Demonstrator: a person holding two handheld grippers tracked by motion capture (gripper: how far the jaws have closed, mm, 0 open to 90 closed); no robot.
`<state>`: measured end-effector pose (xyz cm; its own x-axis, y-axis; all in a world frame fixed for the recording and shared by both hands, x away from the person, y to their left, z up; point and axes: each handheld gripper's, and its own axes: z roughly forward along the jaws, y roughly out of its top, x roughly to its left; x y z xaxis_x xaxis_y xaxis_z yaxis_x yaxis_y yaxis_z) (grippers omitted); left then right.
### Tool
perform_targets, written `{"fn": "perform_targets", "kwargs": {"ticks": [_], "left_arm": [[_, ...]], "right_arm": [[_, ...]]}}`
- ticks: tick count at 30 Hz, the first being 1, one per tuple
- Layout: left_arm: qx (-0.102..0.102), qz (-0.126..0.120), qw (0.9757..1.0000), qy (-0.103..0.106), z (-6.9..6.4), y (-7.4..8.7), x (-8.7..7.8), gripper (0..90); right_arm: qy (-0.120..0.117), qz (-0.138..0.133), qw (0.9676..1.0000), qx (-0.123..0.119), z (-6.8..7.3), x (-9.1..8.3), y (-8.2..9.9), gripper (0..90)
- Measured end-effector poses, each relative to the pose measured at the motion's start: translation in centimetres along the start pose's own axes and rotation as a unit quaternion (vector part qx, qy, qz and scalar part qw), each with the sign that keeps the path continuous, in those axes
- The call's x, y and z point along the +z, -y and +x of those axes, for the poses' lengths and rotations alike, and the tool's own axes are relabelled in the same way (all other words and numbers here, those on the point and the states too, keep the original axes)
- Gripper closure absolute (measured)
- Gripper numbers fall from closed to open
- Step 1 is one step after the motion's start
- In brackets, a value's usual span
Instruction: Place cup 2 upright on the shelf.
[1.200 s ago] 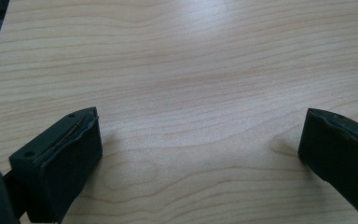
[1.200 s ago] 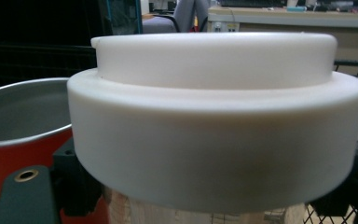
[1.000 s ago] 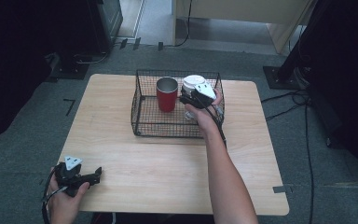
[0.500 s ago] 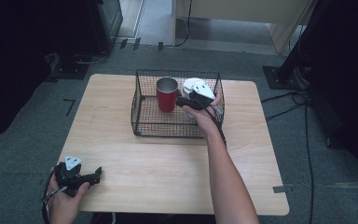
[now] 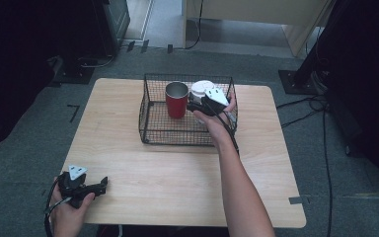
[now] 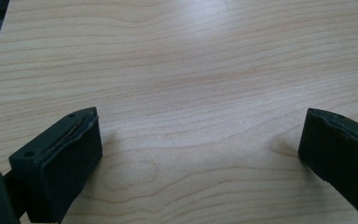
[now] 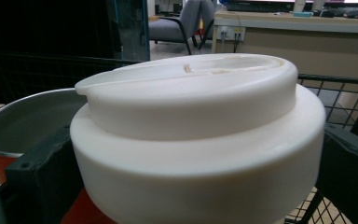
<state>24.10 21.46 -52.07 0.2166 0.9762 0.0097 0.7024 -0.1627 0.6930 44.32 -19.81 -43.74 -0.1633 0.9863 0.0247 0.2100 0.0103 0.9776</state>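
Right tongs (image 5: 196,106): inside the wire basket (image 5: 150,116); jaws spread wide, having just opened, one on each side of the white lid (image 7: 191,135).
White lid: between the right tongs' jaws; contact with the pads cannot be told.
Red cup (image 5: 176,99): just beside the right tongs, in the basket.
Left tongs (image 6: 200,154): open, nothing between them, low over the counter (image 5: 177,168).

— Do we find any lettering on the round white plastic lid (image 7: 193,135) or the red metal cup (image 5: 176,99)?

— We read none there, nor on the black wire basket (image 5: 150,129) or the pale wooden table (image 5: 177,173); nothing legible.
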Motion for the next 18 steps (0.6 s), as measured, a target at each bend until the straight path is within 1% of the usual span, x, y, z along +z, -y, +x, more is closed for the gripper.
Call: {"fn": "perform_targets", "kwargs": {"ticks": [2,5,7,8,10,12,18], "left_arm": [[0.000,0.000,1.0000,0.000,0.00,0.00,0.00,0.0],[0.000,0.000,1.0000,0.000,0.00,0.00,0.00,0.0],[0.000,0.000,1.0000,0.000,0.00,0.00,0.00,0.0],[0.000,0.000,1.0000,0.000,0.00,0.00,0.00,0.0],[0.000,0.000,1.0000,0.000,0.00,0.00,0.00,0.0],[0.000,0.000,1.0000,0.000,0.00,0.00,0.00,0.0],[0.000,0.000,1.0000,0.000,0.00,0.00,0.00,0.0]], "right_arm": [[0.005,0.001,1.0000,0.004,-0.10,-0.10,0.06,0.0],[0.011,0.003,0.9999,0.001,-0.22,-0.21,0.14,0.0],[0.014,0.005,0.9999,0.007,-0.33,-0.31,0.19,0.0],[0.015,0.007,0.9998,0.011,-0.45,-0.42,0.15,0.0],[0.013,0.007,0.9998,0.012,-0.45,-0.49,0.15,0.0],[0.011,0.004,0.9999,0.006,-0.48,-0.61,0.25,0.0],[0.017,0.004,0.9998,0.009,-0.64,-0.82,0.23,0.0]]}}
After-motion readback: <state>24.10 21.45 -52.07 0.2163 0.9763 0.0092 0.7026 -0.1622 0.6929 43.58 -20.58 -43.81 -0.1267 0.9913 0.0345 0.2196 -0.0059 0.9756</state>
